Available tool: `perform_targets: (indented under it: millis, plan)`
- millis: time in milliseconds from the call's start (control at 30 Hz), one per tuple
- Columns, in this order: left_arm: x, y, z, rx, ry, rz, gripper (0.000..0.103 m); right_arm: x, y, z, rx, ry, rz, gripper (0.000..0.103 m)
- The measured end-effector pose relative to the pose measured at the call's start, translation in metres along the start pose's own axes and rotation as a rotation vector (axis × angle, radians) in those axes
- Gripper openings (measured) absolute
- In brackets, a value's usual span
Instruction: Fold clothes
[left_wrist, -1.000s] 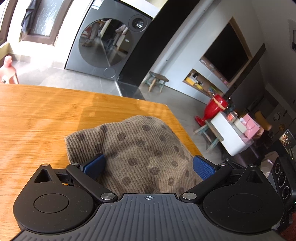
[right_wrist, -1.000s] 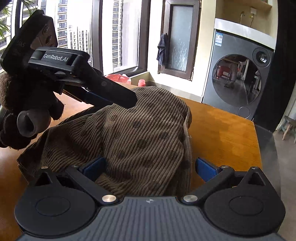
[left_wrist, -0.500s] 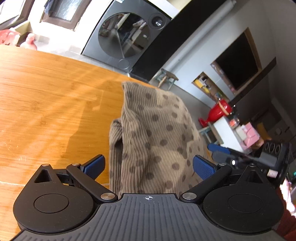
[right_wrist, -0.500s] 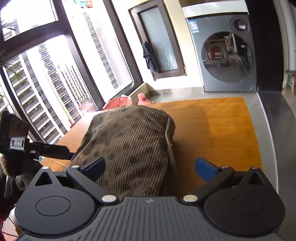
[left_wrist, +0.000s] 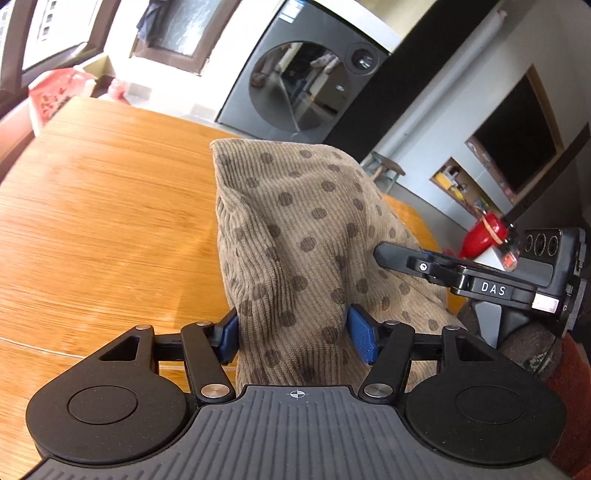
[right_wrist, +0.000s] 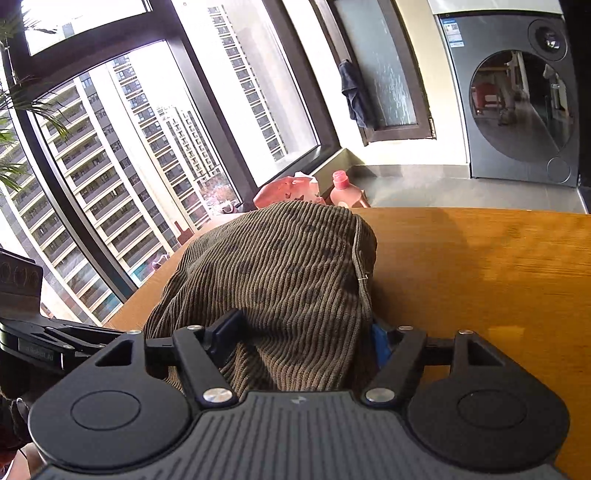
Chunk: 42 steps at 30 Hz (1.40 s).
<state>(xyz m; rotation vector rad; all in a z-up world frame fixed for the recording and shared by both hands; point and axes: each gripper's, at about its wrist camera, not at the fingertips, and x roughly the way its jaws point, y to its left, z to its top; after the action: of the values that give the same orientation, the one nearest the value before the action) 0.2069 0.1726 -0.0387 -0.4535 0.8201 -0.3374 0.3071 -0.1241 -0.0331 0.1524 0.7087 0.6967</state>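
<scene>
A brown corduroy garment with dark dots (left_wrist: 303, 221) is gathered into an upright bunch over the wooden table (left_wrist: 92, 221). My left gripper (left_wrist: 295, 334) is shut on its near end, blue pads pressed against both sides of the cloth. In the right wrist view the same garment (right_wrist: 280, 266) looks darker and ribbed, and my right gripper (right_wrist: 303, 336) is shut on it too. The right gripper's black finger (left_wrist: 391, 254) touches the cloth from the right. The left gripper's body (right_wrist: 55, 336) shows at the left edge.
The table (right_wrist: 480, 277) stretches bare to the left and far side. A grey washing machine (left_wrist: 306, 85) stands beyond it, with tall windows (right_wrist: 129, 129) alongside. A pink bottle (right_wrist: 341, 192) and a red bag (left_wrist: 55, 96) sit past the table's far edge.
Both grippers went from open to shut on the garment. The cloth, spread low a second ago, now stands gathered and raised between them.
</scene>
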Motion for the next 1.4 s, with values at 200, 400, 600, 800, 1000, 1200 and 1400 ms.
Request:
perform_targets:
  millis: [200,400,600,800,1000,1200,1400]
  plan:
    - [-0.025,0.037,0.027,-0.019,-0.057,0.069,0.065,0.07,0.041,0.023,-0.084,-0.013,0.024,0.072]
    - [-0.069,0.042,0.057,-0.004,-0.227,0.084,0.069,0.09,0.051,0.034,-0.165,0.039,0.08,0.075]
    - [-0.055,0.012,0.086,0.01,-0.28,-0.15,0.075,0.102,0.06,0.041,-0.256,0.069,0.135,0.075]
    - [0.017,0.047,0.087,-0.095,-0.136,-0.216,0.068,0.085,0.06,0.048,-0.318,0.076,0.132,0.094]
    - [0.031,0.077,0.093,-0.155,-0.111,-0.283,0.058,0.067,0.029,0.084,-0.252,-0.01,0.046,0.103]
    - [0.025,0.095,0.091,-0.178,-0.135,-0.307,0.048,0.13,0.017,0.109,-0.139,0.021,-0.068,0.103]
    - [0.0,0.101,0.101,-0.151,-0.261,-0.252,0.067,0.153,0.04,0.092,-0.265,0.038,-0.218,0.103]
